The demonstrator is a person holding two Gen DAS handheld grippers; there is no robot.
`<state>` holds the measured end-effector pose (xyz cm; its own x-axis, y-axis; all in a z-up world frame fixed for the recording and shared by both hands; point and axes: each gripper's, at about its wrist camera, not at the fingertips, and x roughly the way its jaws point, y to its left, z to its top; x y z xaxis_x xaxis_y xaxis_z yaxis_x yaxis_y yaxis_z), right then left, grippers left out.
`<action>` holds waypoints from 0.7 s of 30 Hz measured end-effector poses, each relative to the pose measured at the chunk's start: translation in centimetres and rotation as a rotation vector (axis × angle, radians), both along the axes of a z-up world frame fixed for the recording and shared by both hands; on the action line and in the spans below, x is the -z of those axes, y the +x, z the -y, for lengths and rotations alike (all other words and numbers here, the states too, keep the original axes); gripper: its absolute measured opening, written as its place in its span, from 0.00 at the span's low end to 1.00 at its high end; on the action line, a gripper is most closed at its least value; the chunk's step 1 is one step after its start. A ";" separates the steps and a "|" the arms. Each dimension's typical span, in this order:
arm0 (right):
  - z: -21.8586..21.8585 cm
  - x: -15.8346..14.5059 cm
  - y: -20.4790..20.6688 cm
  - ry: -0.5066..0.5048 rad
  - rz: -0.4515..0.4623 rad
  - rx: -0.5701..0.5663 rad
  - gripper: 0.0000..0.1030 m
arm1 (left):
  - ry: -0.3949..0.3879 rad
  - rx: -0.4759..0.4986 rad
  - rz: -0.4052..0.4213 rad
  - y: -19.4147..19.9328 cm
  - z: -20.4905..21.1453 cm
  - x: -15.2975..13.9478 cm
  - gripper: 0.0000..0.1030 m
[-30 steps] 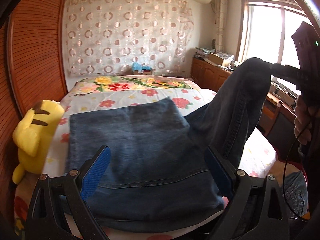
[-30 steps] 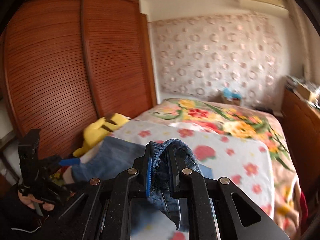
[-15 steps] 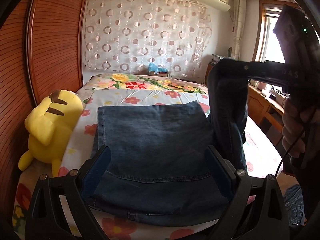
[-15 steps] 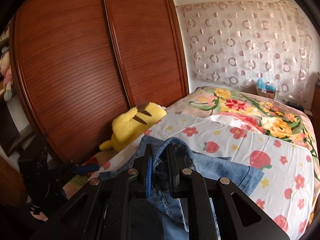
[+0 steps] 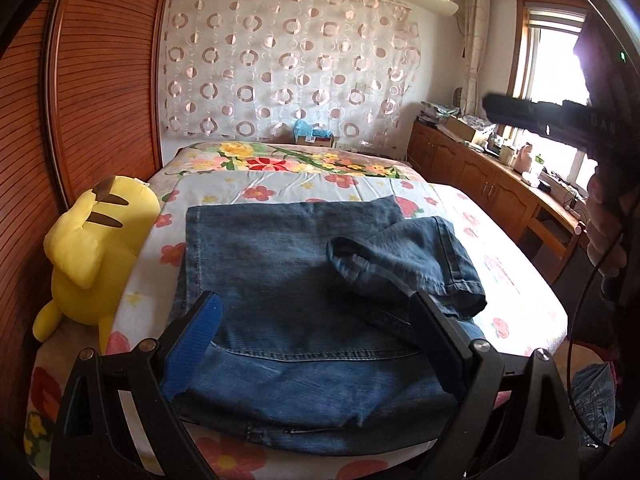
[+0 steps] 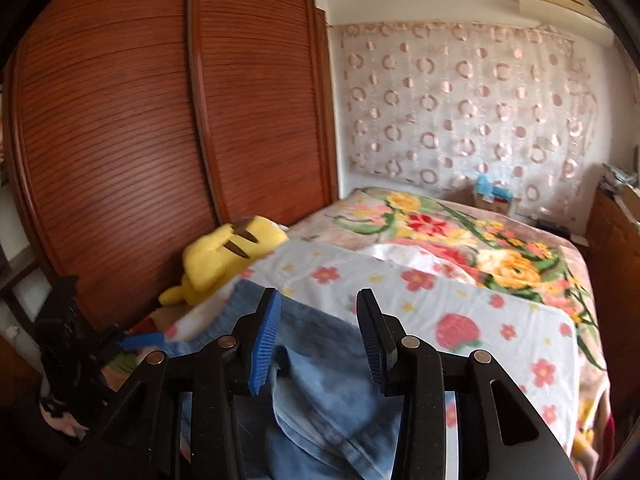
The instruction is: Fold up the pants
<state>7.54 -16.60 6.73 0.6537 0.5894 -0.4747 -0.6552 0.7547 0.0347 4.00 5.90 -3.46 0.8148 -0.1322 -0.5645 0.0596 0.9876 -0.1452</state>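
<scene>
- Right gripper [image 6: 316,336]: jaws have just been opening; fingers are seen parted to a moderate gap, nothing pressed between the blue pads. Denim is seen below the gap, clear of the pads.
- Left gripper [image 5: 316,320]: fingers spread wide, held over the near end of the pants [image 5: 288,312]; pads are not closed on the cloth. Contact with the fabric cannot be told.
- Pants: laid flat on the floral sheet of the bed [image 5: 500,280]; one leg end is seen lying crumpled across the right part of the folded denim.
- Yellow plush toy [image 5: 92,248] noted just beside the pants, against the wardrobe.
</scene>
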 end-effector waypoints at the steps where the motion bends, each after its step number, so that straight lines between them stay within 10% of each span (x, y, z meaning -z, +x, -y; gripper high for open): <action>1: 0.3 0.3 -0.3 -0.009 -0.007 0.016 0.40 | -0.001 0.006 -0.002 0.1 0.2 0.0 0.92; 12: 0.8 3.6 -1.6 -0.043 -0.104 0.112 0.45 | 0.045 0.073 0.001 2.9 1.9 0.0 0.91; 21: 0.2 6.9 -1.1 -0.055 -0.263 0.144 0.46 | 0.042 0.178 -0.086 7.9 3.2 1.6 0.56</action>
